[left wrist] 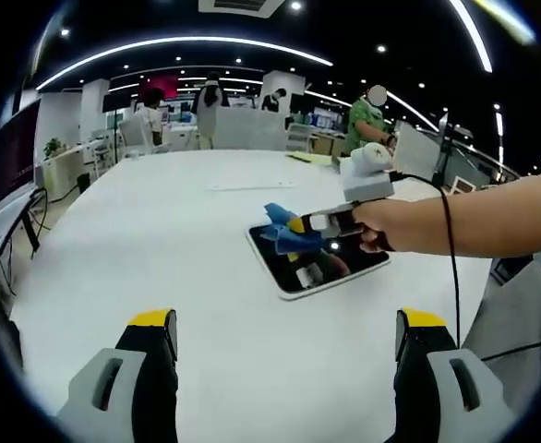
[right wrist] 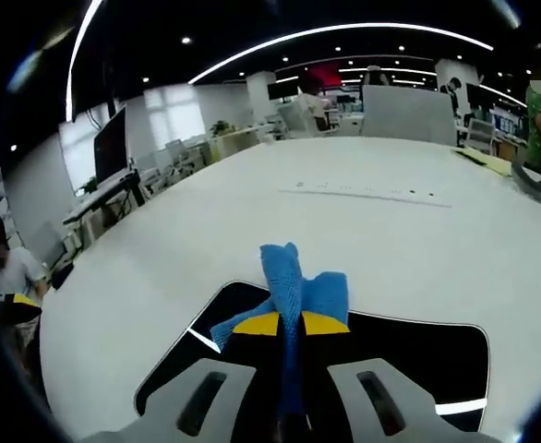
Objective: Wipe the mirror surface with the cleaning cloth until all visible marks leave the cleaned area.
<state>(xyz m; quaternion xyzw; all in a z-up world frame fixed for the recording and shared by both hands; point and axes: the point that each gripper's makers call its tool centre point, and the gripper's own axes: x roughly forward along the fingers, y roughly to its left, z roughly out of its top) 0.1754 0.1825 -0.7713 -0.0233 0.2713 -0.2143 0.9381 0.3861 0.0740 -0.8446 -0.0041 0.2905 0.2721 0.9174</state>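
Right tongs (right wrist: 290,325) pinch blue cloth (right wrist: 300,289) over the mirror (right wrist: 418,346); left tongs (left wrist: 284,337) gape wide, holding nothing.

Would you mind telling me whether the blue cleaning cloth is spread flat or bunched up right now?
Bunched up: the blue cleaning cloth is pinched between the right gripper jaws, its folds sticking up over the mirror.
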